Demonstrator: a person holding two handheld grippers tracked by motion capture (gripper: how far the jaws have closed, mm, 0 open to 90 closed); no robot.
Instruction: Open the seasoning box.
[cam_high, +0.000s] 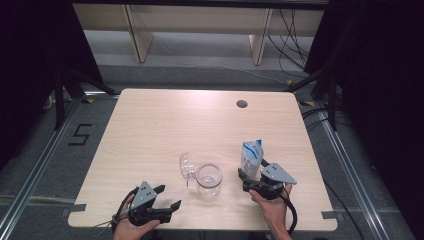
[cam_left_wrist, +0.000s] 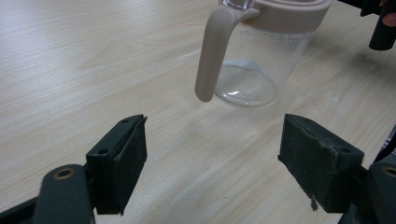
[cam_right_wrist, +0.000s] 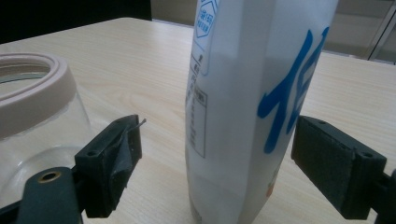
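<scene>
One white pouch (cam_right_wrist: 252, 107) stands between the spread right gripper (cam_right_wrist: 215, 158); one jar (cam_high: 208, 180); left gripper (cam_left_wrist: 212, 163) spread.

Two hand-held grippers, black throughout. Left gripper (cam_high: 167, 197): grey three-cornered plate on top with small dark fixing holes, thin cables trailing from the rear. Right gripper (cam_high: 251, 175): same grey plate, thick black cable looping back past the wrist. Jaws: flat rectangular black blocks with worn, scuffed pads (cam_left_wrist: 133, 158); brass-coloured pivot rivet at each jaw arm; small screw holes in the block tops. Bare hands (cam_high: 272, 205) and forearms, no sleeves visible.
</scene>
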